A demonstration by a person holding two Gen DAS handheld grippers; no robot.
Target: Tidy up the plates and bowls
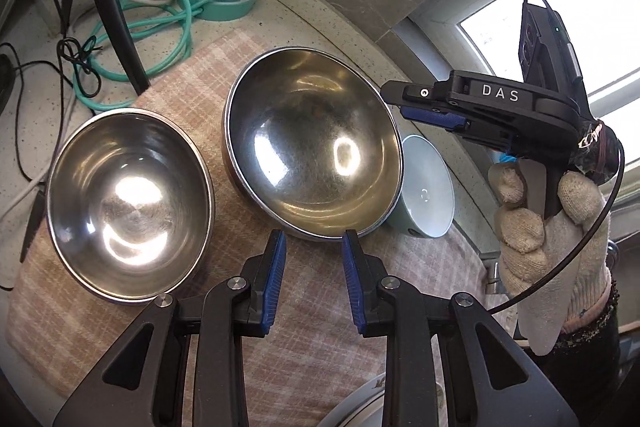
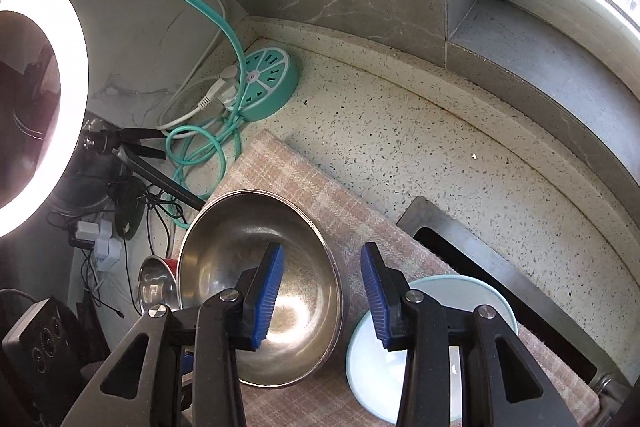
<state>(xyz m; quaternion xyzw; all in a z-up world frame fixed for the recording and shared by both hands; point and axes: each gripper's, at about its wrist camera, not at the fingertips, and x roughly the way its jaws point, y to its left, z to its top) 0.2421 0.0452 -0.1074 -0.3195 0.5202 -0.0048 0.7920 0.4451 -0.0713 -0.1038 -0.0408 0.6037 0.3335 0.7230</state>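
Note:
Two steel bowls sit on a checked cloth [image 1: 320, 307]. The small bowl [image 1: 132, 203] is on the left and the large bowl [image 1: 312, 143] in the middle. A pale blue bowl [image 1: 428, 187] stands behind the large one's right side. My left gripper [image 1: 314, 239] is open, its tips level with the large bowl's near rim and gripping nothing. A gloved hand [image 1: 552, 247] holds my right gripper [image 1: 396, 105] over that bowl's right rim. In the right wrist view, my right gripper [image 2: 324, 259] is open astride the large bowl's [image 2: 240, 267] rim, one finger inside. The pale blue bowl [image 2: 400, 367] lies under the other finger.
A teal power strip [image 2: 268, 83] with looped cable sits in the back corner. A black tripod leg [image 1: 116, 27] and a ring light [image 2: 40, 107] stand at the left. A steel sink edge [image 2: 460, 227] borders the cloth on the right. The small bowl [image 2: 154, 283] is near loose wires.

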